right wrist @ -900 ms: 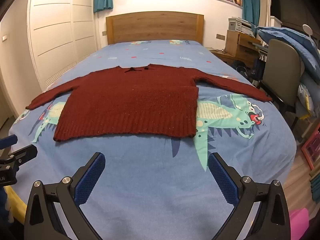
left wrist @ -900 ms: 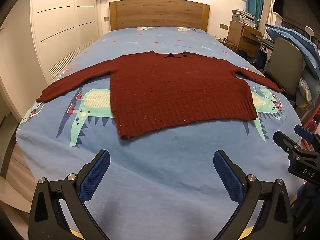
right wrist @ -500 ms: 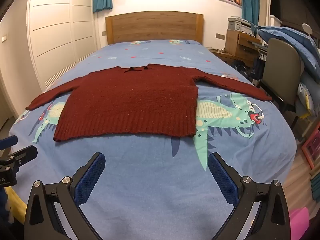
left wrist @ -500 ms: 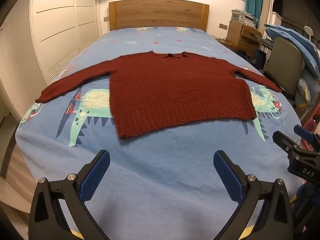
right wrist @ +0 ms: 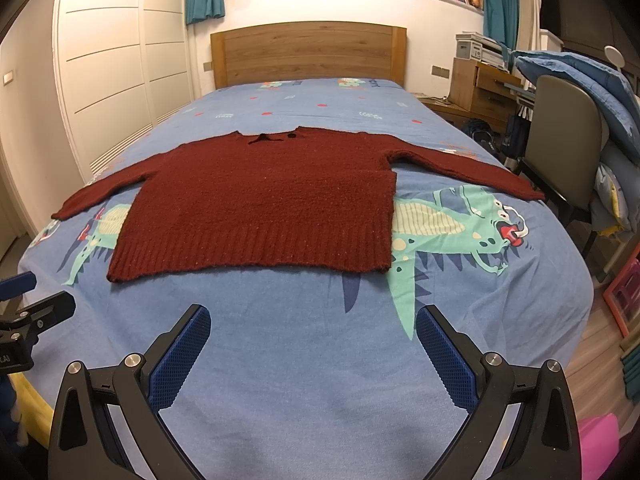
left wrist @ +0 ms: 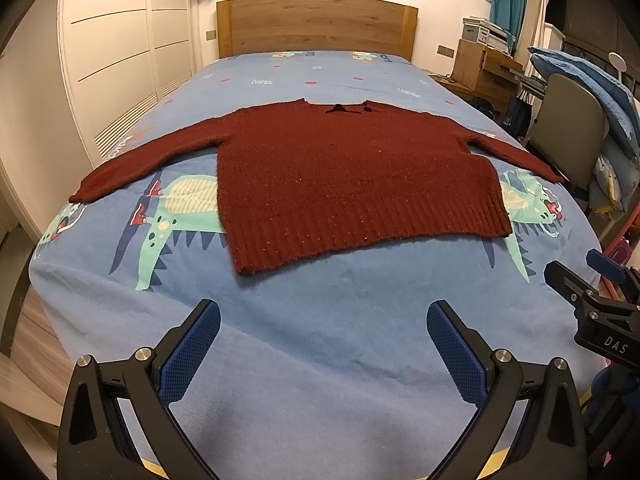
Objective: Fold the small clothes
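Observation:
A dark red knitted sweater (left wrist: 352, 184) (right wrist: 264, 204) lies flat on the blue dinosaur-print bedspread (left wrist: 320, 320) (right wrist: 304, 320), collar toward the headboard, both sleeves spread out sideways, ribbed hem toward me. My left gripper (left wrist: 323, 320) hovers open over bare bedspread short of the hem, nothing between its blue pads. My right gripper (right wrist: 313, 324) is likewise open and empty, just short of the hem. The right gripper's body (left wrist: 592, 308) shows at the right edge of the left wrist view. The left gripper's body (right wrist: 28, 320) shows at the left edge of the right wrist view.
A wooden headboard (right wrist: 308, 52) stands at the far end. White wardrobe doors (left wrist: 112, 60) line the left side. A grey chair (right wrist: 564, 152) with blue bedding piled on it and a wooden desk (right wrist: 480, 84) stand right of the bed. Wood floor lies beyond both bed edges.

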The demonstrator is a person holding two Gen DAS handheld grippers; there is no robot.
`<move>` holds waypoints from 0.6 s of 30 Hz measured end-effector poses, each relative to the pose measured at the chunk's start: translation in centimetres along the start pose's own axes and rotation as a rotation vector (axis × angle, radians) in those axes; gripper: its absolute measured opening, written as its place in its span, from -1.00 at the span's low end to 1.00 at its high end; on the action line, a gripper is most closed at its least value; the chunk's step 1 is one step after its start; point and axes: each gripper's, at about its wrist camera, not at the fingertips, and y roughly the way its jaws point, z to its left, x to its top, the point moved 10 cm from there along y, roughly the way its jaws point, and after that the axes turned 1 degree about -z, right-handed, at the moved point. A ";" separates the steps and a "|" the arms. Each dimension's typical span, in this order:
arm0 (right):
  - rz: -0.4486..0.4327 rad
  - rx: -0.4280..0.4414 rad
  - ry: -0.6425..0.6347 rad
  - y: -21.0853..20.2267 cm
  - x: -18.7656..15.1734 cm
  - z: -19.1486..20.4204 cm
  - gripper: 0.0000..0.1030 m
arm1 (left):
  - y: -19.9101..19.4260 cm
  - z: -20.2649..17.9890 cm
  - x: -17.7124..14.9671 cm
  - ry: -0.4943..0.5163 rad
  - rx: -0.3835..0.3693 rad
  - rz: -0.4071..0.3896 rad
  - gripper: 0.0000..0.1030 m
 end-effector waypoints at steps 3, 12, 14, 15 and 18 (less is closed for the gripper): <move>0.000 0.001 0.000 0.0 0.0 0.0 1.00 | 0.1 -0.1 -0.1 -0.001 -0.002 0.000 0.98; -0.001 0.001 0.000 -0.1 0.0 0.0 1.00 | 0.0 -0.3 0.0 -0.009 -0.018 0.001 0.98; -0.001 0.001 0.000 -0.1 0.0 0.0 1.00 | -0.1 -0.2 0.0 -0.012 -0.023 0.002 0.98; 0.000 0.001 0.000 -0.1 0.0 0.0 1.00 | -0.1 -0.2 0.0 -0.013 -0.025 0.002 0.98; 0.000 0.002 0.000 -0.1 0.0 0.0 1.00 | -0.3 -0.2 0.0 -0.014 -0.026 0.000 0.98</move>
